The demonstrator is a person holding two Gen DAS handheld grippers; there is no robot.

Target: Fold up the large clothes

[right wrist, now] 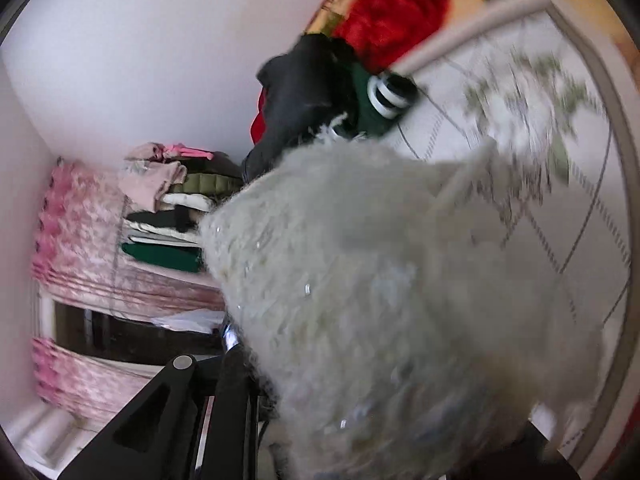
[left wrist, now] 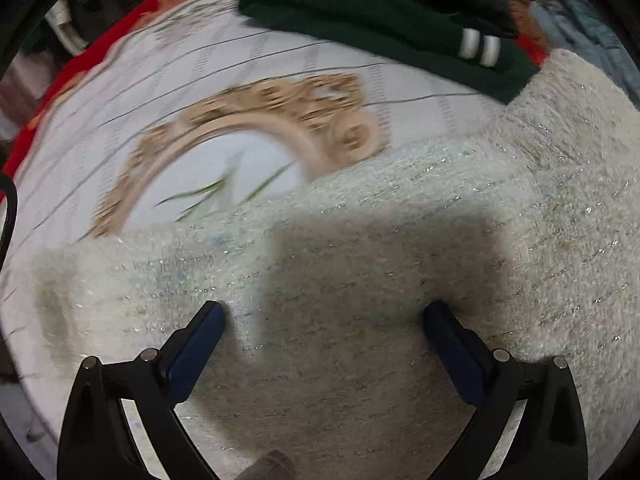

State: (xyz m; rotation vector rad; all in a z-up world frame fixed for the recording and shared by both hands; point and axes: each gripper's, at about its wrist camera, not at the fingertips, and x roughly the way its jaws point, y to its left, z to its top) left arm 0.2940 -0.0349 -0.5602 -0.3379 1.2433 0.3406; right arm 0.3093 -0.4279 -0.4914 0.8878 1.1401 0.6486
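Observation:
A fuzzy cream knit sweater with silver threads lies spread on the patterned bed sheet. My left gripper is open just above the sweater, its blue-padded fingers wide apart and empty. In the right wrist view a bunch of the same cream sweater is lifted and fills the space in front of the camera. It hides the fingertips of my right gripper, which looks shut on the fabric. Both views are blurred by motion.
A folded dark green garment with white stripes and a black one lie at the far side of the bed, also in the right wrist view. A red blanket lies beyond. A stack of folded clothes sits on a pink-covered shelf.

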